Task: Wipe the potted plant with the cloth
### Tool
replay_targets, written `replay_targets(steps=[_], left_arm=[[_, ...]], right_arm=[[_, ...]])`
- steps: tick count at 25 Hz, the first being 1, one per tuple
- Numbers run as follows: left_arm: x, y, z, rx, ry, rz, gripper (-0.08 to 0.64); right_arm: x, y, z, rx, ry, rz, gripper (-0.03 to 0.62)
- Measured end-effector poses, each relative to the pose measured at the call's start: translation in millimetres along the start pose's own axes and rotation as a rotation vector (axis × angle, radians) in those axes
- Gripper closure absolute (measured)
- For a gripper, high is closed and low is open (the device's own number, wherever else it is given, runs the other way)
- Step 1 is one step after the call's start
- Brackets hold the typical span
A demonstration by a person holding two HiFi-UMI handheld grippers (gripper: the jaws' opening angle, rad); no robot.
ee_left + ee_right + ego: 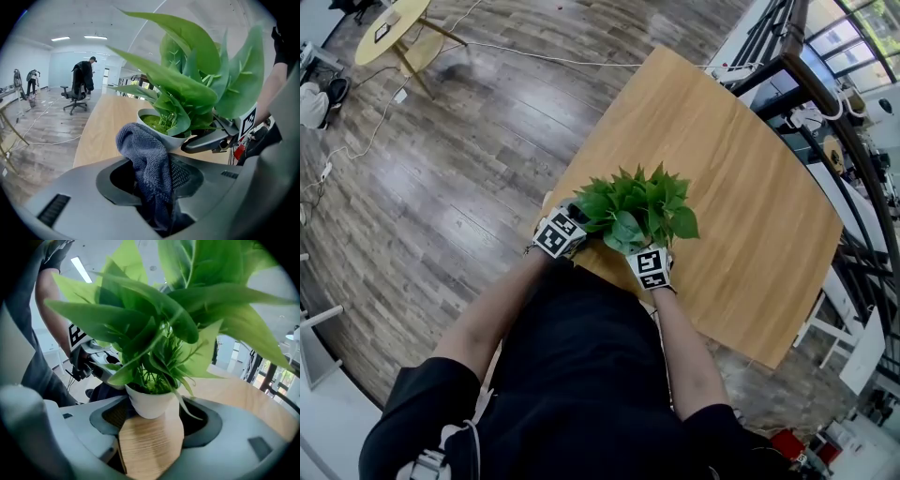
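Head view: the jaws of both tools are hidden. The left gripper and right gripper show only their marker cubes, and their tips are buried under the leaves of the potted plant, whose pot is also covered. Left gripper view: the jaws are clamped tight on a grey-blue cloth. It bunches up above them and its lower end is lost in the jaw recess. The cloth top sits just short of the white pot rim; contact unclear. Right gripper view: the jaws are spread to pot width and clasp the pot low down. One side's contact is partly masked by a drooping leaf. The plant stands between the two grippers, near the person's edge of the wooden table. Beyond it is an office chair.
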State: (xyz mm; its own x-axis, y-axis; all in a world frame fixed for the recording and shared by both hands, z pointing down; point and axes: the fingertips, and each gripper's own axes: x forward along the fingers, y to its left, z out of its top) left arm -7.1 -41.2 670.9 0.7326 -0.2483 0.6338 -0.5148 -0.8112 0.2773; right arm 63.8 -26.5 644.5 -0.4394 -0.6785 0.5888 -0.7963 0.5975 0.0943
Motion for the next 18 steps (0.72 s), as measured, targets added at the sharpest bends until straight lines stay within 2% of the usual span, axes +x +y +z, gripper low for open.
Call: replay_targets(steps=[4,7,10,16,18], left_arm=[[2,-2,1,0.043,0.016,-0.022,0.408],[2,-4,-1,0.080,0.035,-0.035,0.408],[-1,-15,-5,0.083,0.038,-0.059,0.408],[-2,-55,-20,0.132,0.068,-0.162,0.408],[-3,-58,-23,0.127,0.069,-0.165,0.408]], right_arm=[[8,1,0,-0.010,0.019,0.042,0.282],[9,6,1,0.032,0.020,0.069,0.282],[3,10,-3,0.052,0.015,0.057,0.282],[-8,13,-10,0.097,0.001,0.014,0.282],[-9,15,-11,0.099,-0.005,0.017,0.282]])
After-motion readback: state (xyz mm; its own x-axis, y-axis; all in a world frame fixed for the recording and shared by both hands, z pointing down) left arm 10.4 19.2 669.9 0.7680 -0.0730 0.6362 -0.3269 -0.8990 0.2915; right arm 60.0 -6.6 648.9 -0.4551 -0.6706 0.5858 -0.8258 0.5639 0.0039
